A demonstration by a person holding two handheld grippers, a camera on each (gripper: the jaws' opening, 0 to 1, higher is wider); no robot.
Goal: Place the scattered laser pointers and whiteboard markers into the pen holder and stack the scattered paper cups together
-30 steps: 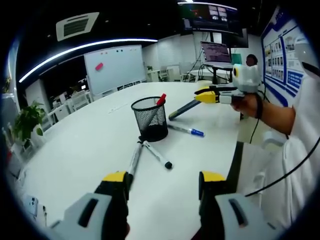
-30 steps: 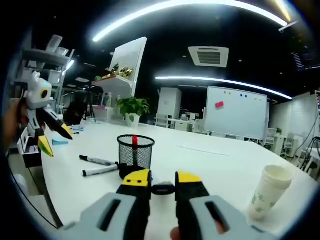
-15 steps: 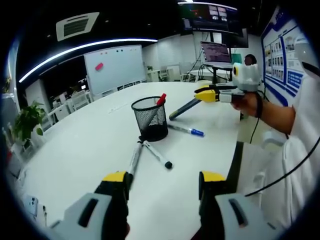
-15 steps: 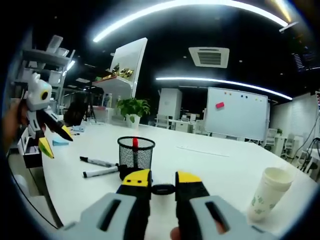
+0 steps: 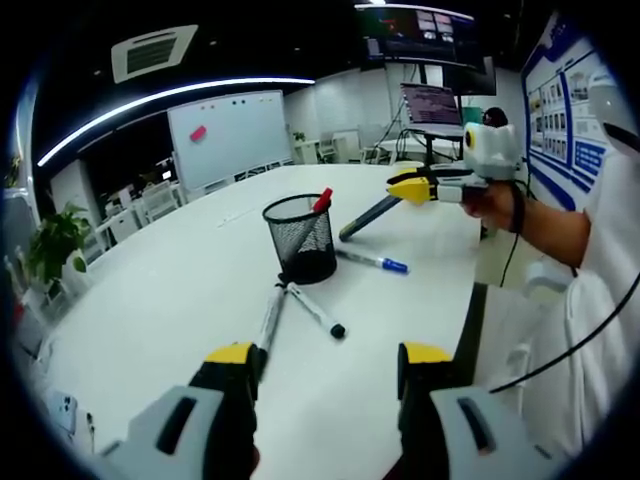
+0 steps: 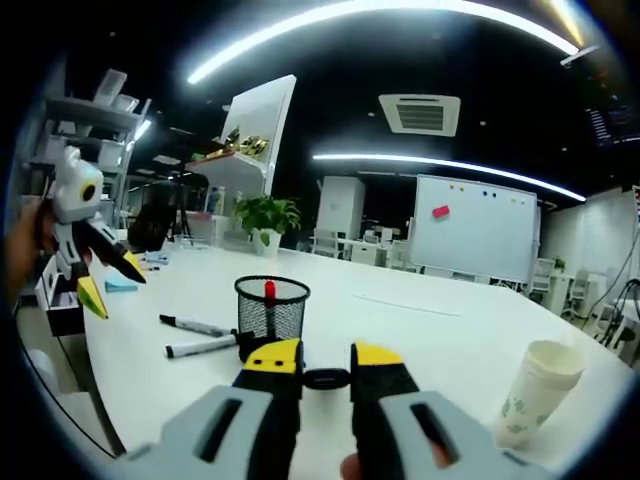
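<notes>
Firstly, left gripper view. My left tool (image 5: 325,365) stands with jaws wide apart and nothing between them, above the white surface (image 5: 180,300). Black mesh pen holder (image 5: 300,238) upright near mid-surface, a red marker (image 5: 322,199) leaning inside it. Two markers lie just in front of its base: one black-capped marker (image 5: 315,310), one pale marker (image 5: 270,318) beside it. Blue-capped marker (image 5: 372,261) lies to the holder's right. My right tool (image 5: 412,187) comes in from the right, held in a hand (image 5: 490,205), clamped on a long dark laser pointer (image 5: 368,218) that slants down toward the surface.

Next, right gripper view. Right tool (image 6: 325,370), jaws closed on the dark pointer end (image 6: 325,379). Pen holder (image 6: 271,308) beyond, two markers (image 6: 198,335) lying to its left. Paper cup (image 6: 538,391) upright at far right. Left tool (image 6: 105,275) at left edge, jaws apart.
</notes>
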